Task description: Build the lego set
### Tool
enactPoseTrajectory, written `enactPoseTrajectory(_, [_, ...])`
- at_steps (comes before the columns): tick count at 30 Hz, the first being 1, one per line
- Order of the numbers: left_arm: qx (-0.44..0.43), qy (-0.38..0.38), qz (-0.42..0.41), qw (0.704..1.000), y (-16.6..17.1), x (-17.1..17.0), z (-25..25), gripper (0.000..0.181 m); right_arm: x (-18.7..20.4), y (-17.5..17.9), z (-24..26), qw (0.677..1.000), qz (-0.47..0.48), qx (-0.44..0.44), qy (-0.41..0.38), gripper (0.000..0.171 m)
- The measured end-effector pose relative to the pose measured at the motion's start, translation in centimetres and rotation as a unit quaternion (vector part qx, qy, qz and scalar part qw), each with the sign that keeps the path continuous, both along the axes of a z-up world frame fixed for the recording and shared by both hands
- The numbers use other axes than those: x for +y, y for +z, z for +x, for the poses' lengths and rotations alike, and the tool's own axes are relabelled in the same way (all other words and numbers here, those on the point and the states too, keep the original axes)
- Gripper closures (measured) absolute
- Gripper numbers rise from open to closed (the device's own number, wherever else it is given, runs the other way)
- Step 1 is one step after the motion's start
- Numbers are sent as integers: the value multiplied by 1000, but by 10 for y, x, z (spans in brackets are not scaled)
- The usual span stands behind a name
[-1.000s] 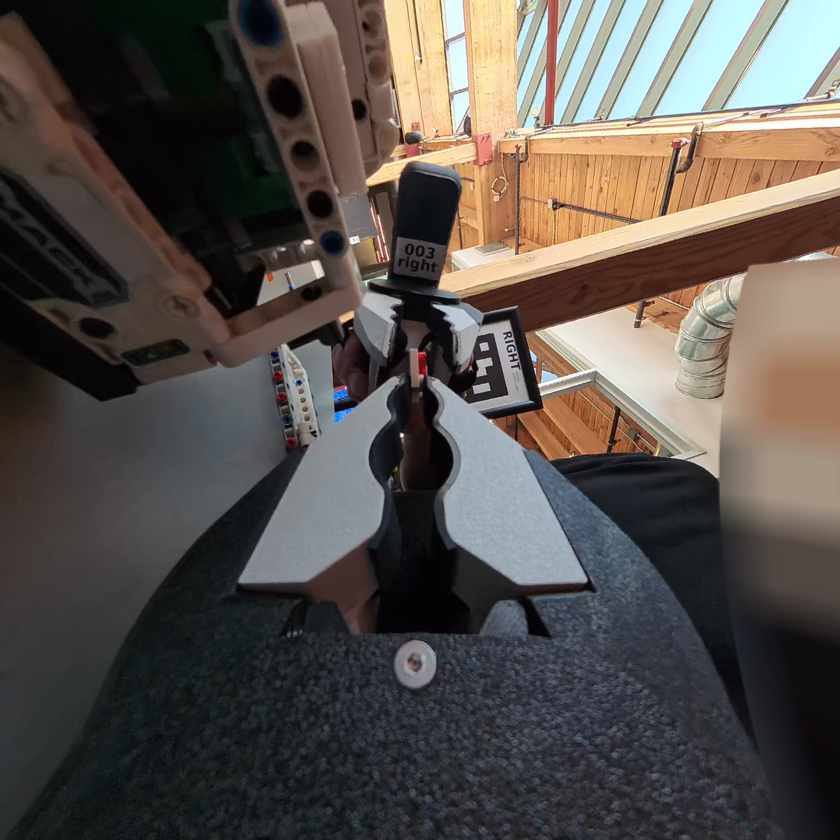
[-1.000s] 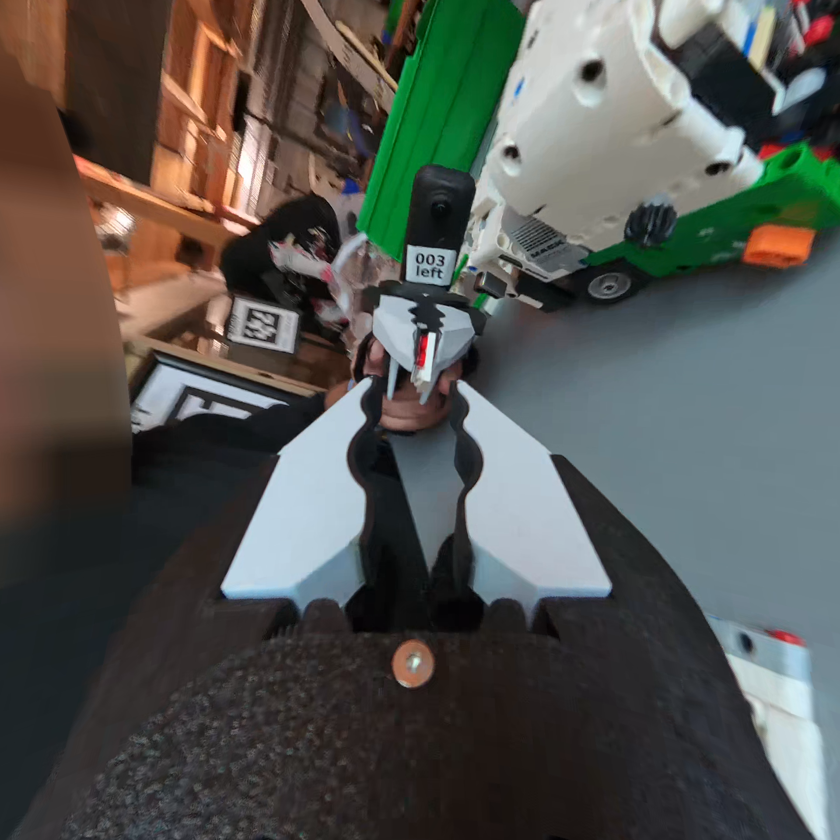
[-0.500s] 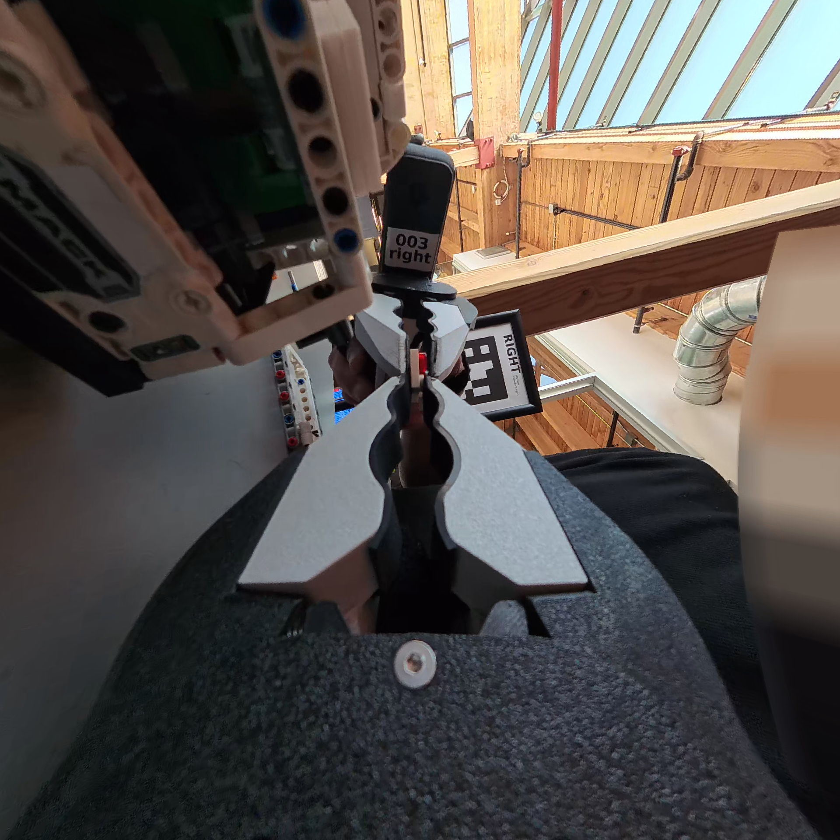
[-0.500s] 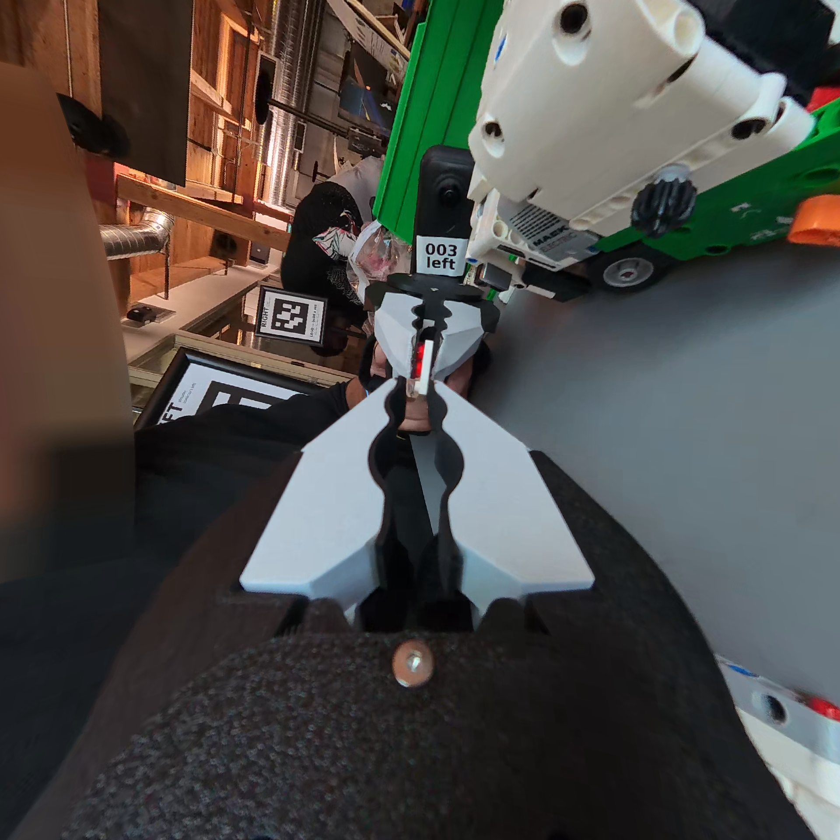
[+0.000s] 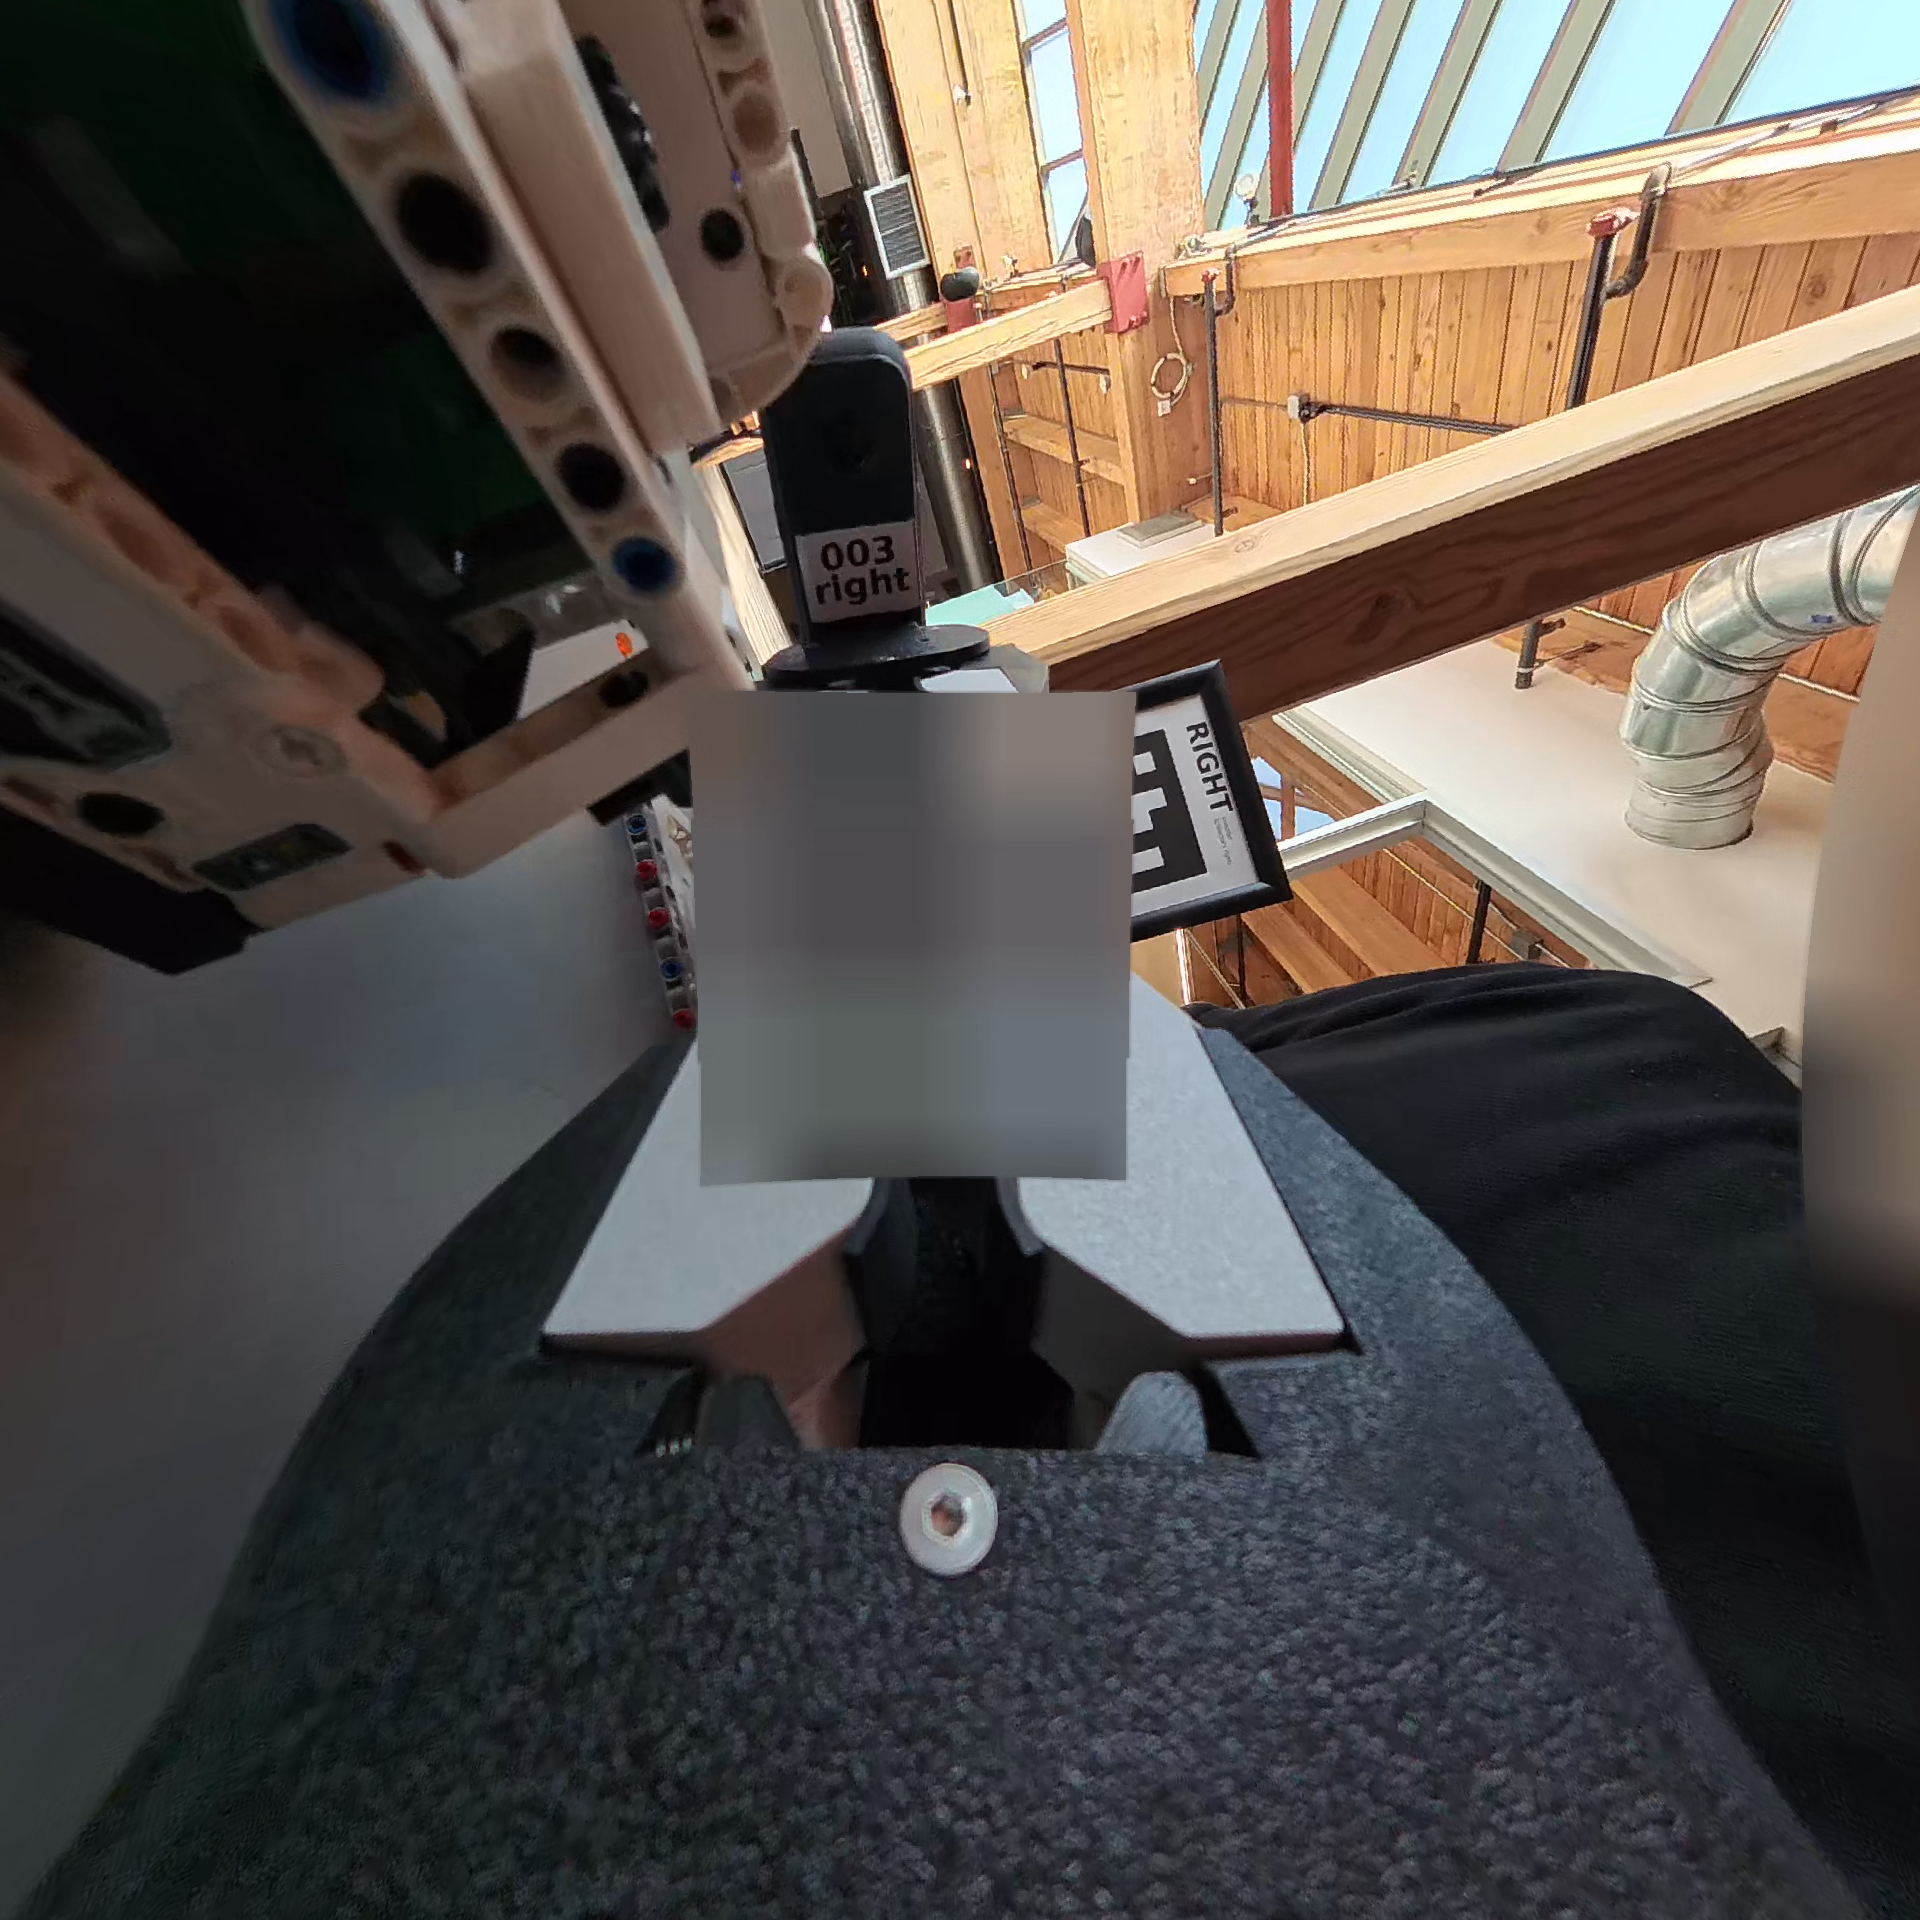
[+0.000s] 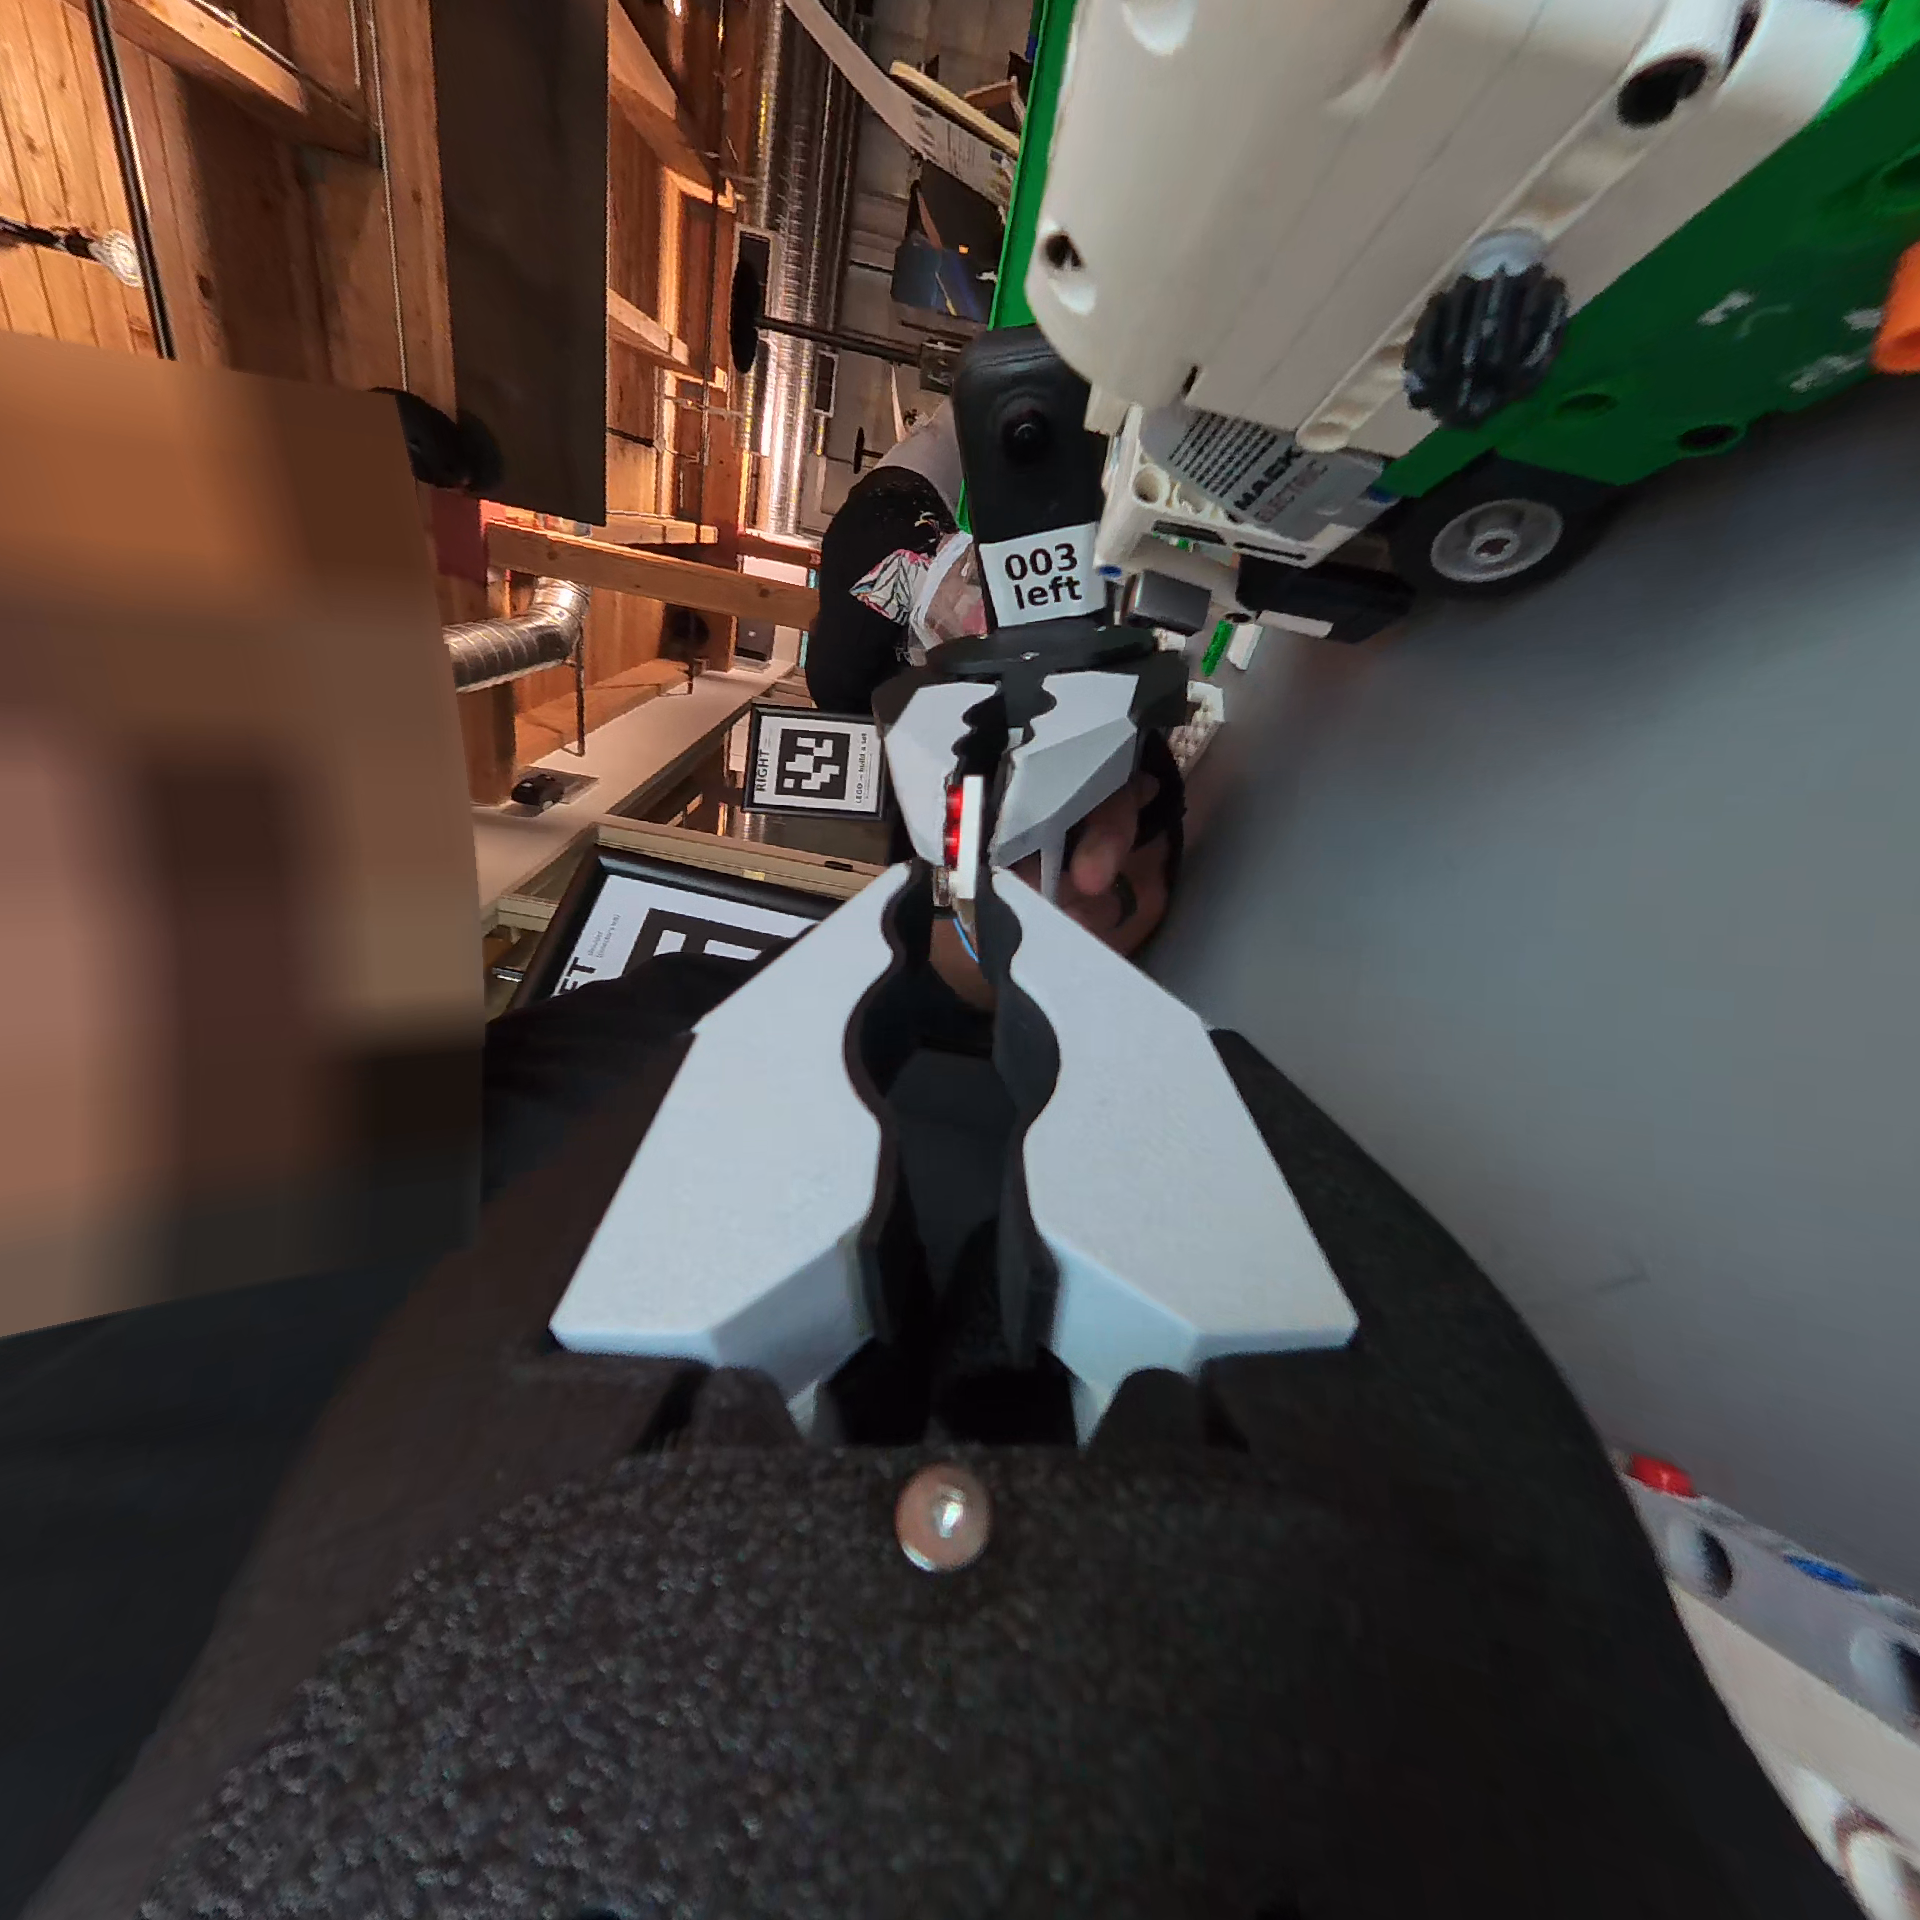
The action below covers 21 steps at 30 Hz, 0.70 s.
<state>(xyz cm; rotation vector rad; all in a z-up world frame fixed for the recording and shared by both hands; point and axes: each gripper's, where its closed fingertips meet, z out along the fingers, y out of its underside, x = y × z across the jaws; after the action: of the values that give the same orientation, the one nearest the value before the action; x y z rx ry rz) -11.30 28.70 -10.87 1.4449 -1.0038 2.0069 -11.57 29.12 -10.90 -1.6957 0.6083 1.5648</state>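
In the right wrist view my left gripper faces me, shut on a small white Lego beam with red pins. My right gripper meets it tip to tip, its fingers closed on the near end of that beam. In the left wrist view a blurred patch hides my own fingertips; only the finger bases and the right gripper's camera mount show. The white and green Lego truck stands on the grey table, close above both grippers; it also shows in the left wrist view.
A white beam assembly with red and blue pins lies on the table near my right gripper, and shows in the left wrist view. Framed marker cards stand off the table edge. A person's hand holds the left gripper. Less than 4 cm separates the two grippers' tips.
The two grippers have come together tip to tip. The right gripper's fingers have closed from partly open onto the white beam. The truck now looms nearer in both views.
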Motion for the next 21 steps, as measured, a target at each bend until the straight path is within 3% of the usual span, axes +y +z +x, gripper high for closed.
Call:
enactPoseTrajectory(10, [26,3,-26,999,-4,5,3,179,5,-5,4,1000,-13,-15,-14,164])
enactPoseTrajectory(17, [28,16,-19,999,-5,8,4,179,8,-5,5,999,-30,25,-28,164])
enactPoseTrajectory(21, [19,14,-16,1000,-3,7,3,179,8,-5,4,998,-19,-60,-27,165])
